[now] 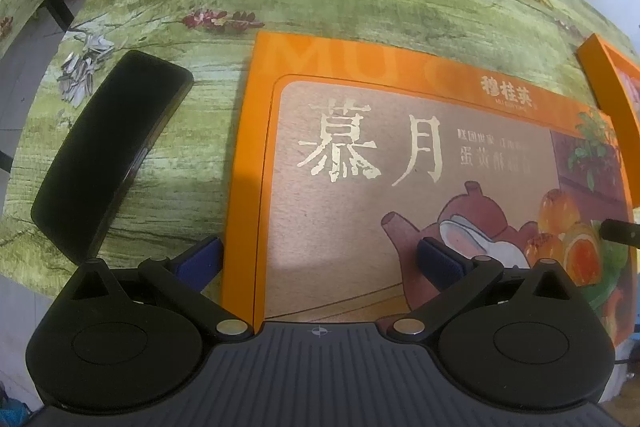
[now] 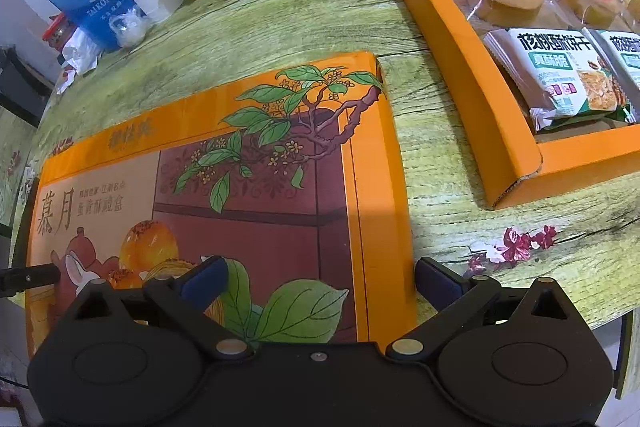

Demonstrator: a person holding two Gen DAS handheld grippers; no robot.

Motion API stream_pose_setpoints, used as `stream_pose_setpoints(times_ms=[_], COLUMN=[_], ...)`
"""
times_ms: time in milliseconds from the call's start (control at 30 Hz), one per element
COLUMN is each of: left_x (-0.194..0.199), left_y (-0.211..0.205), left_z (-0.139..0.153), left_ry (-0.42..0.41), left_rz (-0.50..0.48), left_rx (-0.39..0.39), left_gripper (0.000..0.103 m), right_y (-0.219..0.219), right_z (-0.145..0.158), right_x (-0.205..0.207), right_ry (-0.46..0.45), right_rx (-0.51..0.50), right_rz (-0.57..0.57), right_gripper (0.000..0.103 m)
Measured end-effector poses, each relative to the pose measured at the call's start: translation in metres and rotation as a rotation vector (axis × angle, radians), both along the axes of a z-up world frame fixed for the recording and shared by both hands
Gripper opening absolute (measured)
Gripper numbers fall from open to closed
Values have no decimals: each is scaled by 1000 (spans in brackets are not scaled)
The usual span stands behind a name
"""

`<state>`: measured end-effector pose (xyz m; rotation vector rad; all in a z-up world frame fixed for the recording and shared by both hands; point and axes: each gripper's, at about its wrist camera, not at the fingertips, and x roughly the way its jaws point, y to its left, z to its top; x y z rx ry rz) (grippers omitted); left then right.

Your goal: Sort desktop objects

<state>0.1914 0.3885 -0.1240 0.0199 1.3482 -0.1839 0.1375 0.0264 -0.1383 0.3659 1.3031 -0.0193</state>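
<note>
Green wood-grain tabletop [image 1: 320, 7], two grippers straddling a lid's side edges.

Both sets of jaws are standing spread: the left gripper [image 1: 320, 259] and right gripper [image 2: 320, 281] are each bracketing an edge of the flat orange printed cardboard lid [image 2: 240, 187], lying beside the open orange snack-filled tray [image 2: 460, 39]. It is looking light, stiff, slightly slick; the rims seem the best hold.

Home table [image 1: 320, 7] — snacks, clutter.
</note>
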Motion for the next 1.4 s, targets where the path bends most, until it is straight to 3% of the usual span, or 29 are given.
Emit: stream_pose_setpoints(times_ms=[467, 900, 1400], left_x=[-15, -17, -16], left_y=[-3, -1, 1], left_z=[1, -1, -2], left_ry=[38, 28, 0], left_rz=[-19, -46, -66], left_rx=[4, -12, -34], left_gripper=[103, 103, 103], right_y=[-5, -18, -17], right_z=[1, -7, -8], right_x=[-6, -7, -3], right_ry=[-15, -14, 32], right_rx=[5, 73, 72], right_rz=[4, -52, -61], right_gripper=[101, 103, 102])
